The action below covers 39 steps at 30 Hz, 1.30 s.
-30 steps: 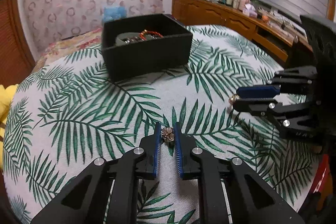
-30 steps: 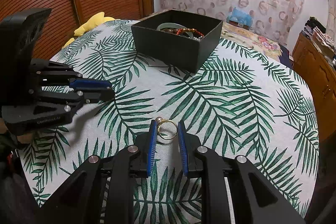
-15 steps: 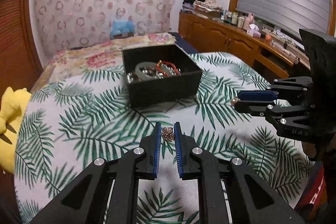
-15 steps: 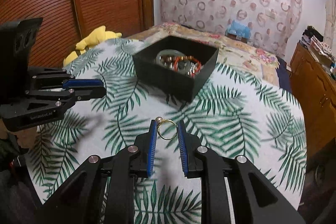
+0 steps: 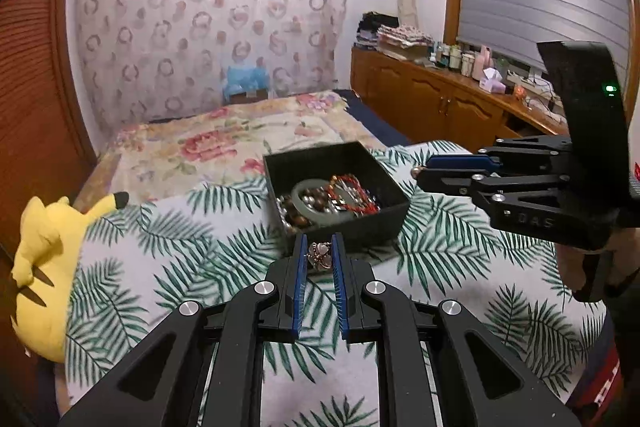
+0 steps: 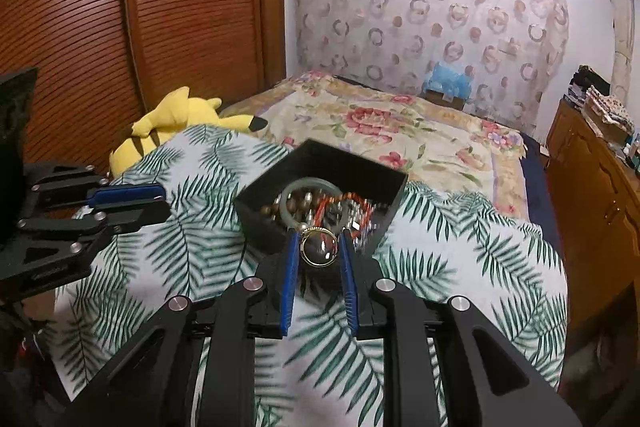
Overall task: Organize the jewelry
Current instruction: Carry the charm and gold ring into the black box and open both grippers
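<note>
Jewelry sits pinched in both tongs: a small flower-shaped piece (image 5: 319, 255) is clamped between the pads of the left tongs (image 5: 319, 259), and a gold ring (image 6: 319, 246) is gripped by the right tongs (image 6: 319, 247). Just beyond them, on the palm-leaf cloth (image 5: 168, 267), the open black box (image 5: 360, 227) holds a jade bangle (image 5: 316, 205), red beads and other bracelets.

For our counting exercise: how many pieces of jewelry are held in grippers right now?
2. A flower-shaped piece sits pinched in the left gripper; a gold ring sits pinched in the right gripper. More jewelry lies in the black box, not held.
</note>
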Tool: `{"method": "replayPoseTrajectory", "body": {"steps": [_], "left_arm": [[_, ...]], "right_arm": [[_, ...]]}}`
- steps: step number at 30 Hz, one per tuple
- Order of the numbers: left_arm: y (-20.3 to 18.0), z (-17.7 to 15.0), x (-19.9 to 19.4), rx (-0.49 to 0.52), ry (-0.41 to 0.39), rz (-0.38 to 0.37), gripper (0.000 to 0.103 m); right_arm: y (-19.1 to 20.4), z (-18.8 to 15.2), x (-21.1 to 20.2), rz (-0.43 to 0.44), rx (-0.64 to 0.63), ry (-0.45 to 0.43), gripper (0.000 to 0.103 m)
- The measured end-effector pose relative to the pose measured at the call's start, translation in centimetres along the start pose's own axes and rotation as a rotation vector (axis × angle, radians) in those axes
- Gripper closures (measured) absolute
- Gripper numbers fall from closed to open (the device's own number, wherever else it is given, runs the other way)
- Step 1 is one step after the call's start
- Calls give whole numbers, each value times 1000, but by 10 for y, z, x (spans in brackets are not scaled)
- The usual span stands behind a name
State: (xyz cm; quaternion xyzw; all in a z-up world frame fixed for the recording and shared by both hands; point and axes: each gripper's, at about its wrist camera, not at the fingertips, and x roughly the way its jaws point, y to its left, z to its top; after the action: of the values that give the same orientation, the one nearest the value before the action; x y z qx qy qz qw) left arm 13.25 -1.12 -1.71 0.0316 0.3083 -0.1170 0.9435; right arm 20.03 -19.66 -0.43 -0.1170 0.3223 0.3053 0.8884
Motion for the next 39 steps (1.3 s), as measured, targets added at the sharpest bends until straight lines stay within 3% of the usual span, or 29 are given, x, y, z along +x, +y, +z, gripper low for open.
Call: {"method": "replayPoseTrajectory", "body": {"steps": [14,16,18,31,39], "left_arm": [[1,31,-4,24,-47,8,92],[0,36,-3,30,-51,10,92],[-1,39,-2,34,-52,9,92],[-13,56,27,53,-33,5,92],[-9,59,83,43,38,48,92]], "right_arm": [[-22,28,50,25,101,9,80],[-23,30,53,26,108,7,74],[-23,32,54,15,107,-1,55],[-47,9,43,-51,135,5,55],[-60,-16,28,-66,152,7,55]]}}
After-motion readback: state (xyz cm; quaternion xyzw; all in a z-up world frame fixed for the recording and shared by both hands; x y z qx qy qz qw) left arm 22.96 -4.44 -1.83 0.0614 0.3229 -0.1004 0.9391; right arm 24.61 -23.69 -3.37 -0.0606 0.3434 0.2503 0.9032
